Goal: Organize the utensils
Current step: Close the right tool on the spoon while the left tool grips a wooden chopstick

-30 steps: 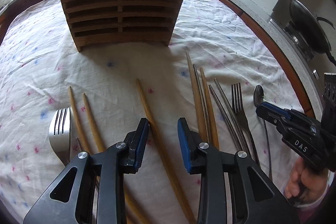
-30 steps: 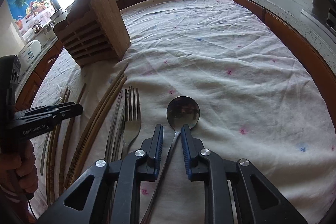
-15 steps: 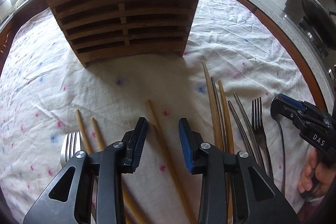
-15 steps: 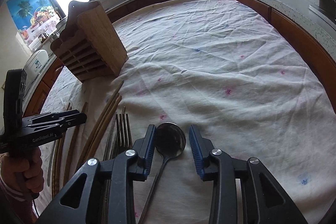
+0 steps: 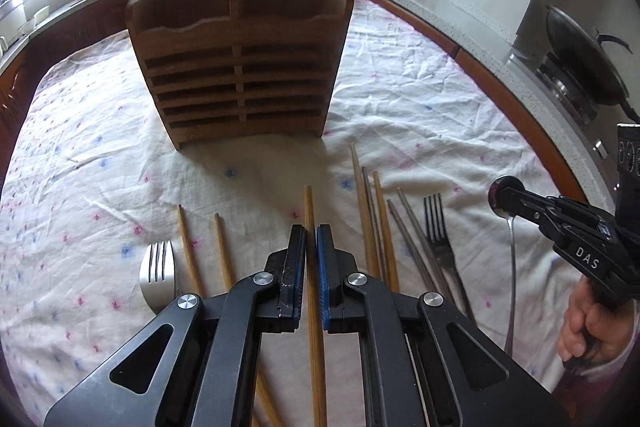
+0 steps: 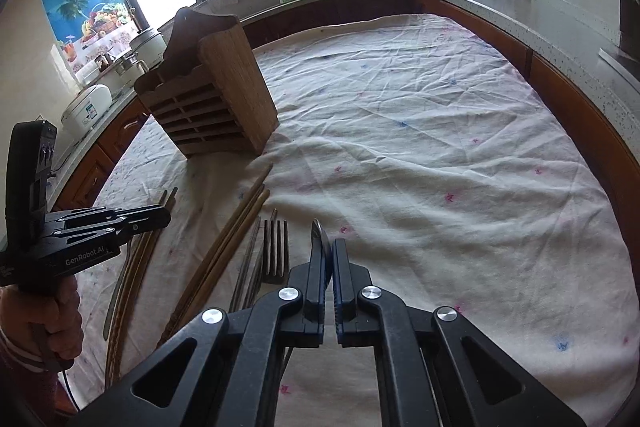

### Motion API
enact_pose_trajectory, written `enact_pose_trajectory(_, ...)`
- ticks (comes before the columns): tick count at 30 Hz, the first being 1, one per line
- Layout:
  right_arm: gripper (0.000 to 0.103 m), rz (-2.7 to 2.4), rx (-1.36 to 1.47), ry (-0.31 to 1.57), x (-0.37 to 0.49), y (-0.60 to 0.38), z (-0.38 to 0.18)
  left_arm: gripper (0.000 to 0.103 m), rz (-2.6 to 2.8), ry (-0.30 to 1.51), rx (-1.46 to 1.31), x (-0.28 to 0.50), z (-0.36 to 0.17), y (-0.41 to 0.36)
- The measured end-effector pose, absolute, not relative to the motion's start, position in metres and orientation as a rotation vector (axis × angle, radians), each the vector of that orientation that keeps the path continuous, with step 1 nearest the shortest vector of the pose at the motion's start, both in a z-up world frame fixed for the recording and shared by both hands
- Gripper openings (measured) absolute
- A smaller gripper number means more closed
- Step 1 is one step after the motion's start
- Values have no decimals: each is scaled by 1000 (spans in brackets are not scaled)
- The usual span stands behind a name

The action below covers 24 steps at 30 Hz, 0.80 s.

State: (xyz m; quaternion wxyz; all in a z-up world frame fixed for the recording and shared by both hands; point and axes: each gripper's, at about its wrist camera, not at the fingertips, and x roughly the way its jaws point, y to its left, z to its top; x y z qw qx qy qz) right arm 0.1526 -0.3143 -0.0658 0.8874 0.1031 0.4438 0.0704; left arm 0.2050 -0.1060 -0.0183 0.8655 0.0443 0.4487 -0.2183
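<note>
My left gripper (image 5: 311,239) is closing its jaws on a wooden chopstick (image 5: 309,205), and the pads press on it. The stick's far end pokes out ahead of the fingertips, toward the slatted wooden utensil holder (image 5: 240,67). My right gripper (image 6: 332,255) is closing too, pinching a metal spoon (image 6: 321,239) turned on edge. In the left wrist view the right gripper (image 5: 505,201) holds the spoon's bowl, and the spoon's handle (image 5: 511,267) trails down. On the cloth lie a fork (image 5: 158,271), two wooden chopsticks (image 5: 186,247), more chopsticks (image 5: 366,211) and a second fork (image 5: 438,227).
A white tablecloth with small flowers (image 6: 440,147) covers the table, whose brown edge (image 6: 580,123) curves round on the right. Beyond it runs a counter with a wok on a stove (image 5: 580,59), jars and a kettle. The left gripper (image 6: 160,217) and a hand show at the right wrist view's left edge.
Both grippers stood open around their utensils and have now shut, the left on the chopstick and the right on the spoon. Both have risen; the spoon has turned on edge.
</note>
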Motion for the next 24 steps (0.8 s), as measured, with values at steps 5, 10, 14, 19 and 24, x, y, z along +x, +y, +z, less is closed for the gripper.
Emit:
enact_pose_trajectory(5,3,158,174,838,139,-306,-29,5,-487,846,42,179,24,-87)
enact_pose_trajectory(10,3,157,106,742,130,-291,6,5,-504,780,-22,163,52,-63)
enact_pose_trajectory(14,3,166,37,685,131,-274,24,5,-495,731,-57,154,68,-46)
enact_pose_trajectory(19,3,190,10,639,136,-259,33,5,-486,689,-88,147,79,-29)
enact_pose_trajectory(24,3,209,19,579,136,-250,38,5,-486,673,-129,150,80,-17)
